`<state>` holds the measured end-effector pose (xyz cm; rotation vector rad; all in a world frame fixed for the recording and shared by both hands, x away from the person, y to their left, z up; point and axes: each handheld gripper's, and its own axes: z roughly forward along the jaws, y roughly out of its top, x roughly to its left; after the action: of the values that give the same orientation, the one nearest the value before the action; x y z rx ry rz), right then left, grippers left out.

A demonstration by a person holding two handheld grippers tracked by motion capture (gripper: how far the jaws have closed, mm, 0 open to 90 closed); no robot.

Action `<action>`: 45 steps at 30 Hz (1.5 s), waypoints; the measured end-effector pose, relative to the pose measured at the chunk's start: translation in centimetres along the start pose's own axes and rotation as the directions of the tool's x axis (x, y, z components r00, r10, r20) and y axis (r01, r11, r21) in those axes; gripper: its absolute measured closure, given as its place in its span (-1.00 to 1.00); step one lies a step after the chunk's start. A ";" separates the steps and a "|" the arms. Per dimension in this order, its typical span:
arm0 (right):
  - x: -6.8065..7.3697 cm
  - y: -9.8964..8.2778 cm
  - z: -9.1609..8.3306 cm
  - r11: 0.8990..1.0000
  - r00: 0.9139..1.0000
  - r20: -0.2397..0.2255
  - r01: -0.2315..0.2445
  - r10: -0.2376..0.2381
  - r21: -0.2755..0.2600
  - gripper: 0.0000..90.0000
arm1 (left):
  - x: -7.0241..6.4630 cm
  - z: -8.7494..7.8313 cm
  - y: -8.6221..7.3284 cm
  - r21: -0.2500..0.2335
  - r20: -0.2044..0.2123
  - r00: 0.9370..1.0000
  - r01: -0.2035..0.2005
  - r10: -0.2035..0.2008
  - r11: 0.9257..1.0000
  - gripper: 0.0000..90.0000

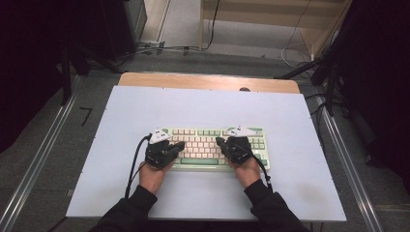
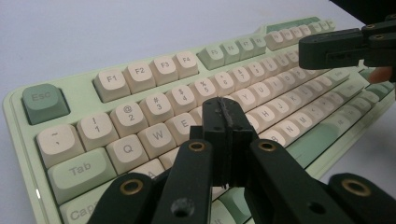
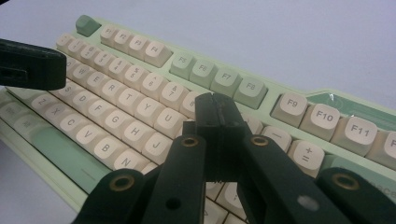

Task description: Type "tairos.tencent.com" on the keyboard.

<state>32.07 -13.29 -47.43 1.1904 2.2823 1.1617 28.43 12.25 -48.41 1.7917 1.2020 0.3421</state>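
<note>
A pale green keyboard (image 1: 212, 133) with cream and green keys lies in the middle of a white table top (image 1: 203, 108). My left gripper (image 1: 181, 144) hovers over its left half, jaws pressed together with nothing between them; in the left gripper view its tip (image 2: 227, 108) sits above the letter rows of the keyboard (image 2: 140, 74). My right gripper (image 1: 218, 141) is over the right half, also shut and empty, its tip (image 3: 217, 105) above the keys near the number row of the keyboard (image 3: 299, 105). The two tips point toward each other.
The white top rests on a wooden table whose far edge (image 1: 208, 79) shows beyond it. Metal rails (image 1: 38, 164) run along both sides on the grey floor. Cables and dark stands (image 1: 329, 72) crowd the far right.
</note>
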 end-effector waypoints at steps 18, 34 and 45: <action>0.6 -0.1 -0.7 1.000 1.000 -0.016 0.019 -0.019 -0.005 0.94 | 0.0 -0.1 0.0 -0.003 0.001 1.000 0.001 -0.001 1.000 1.00; 1.5 -0.7 -0.8 0.999 0.998 -0.039 0.050 -0.050 0.011 0.94 | 0.0 -0.1 0.0 -0.003 0.002 1.000 0.001 -0.001 1.000 1.00; 2.2 -1.4 -0.3 0.997 0.997 -0.055 0.061 -0.058 0.044 0.94 | 0.0 -0.1 0.0 0.001 0.005 1.000 -0.001 0.001 1.000 1.00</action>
<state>29.84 -12.13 -48.19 1.1123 2.3786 1.1387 28.38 12.36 -48.32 1.7927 1.1976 0.3374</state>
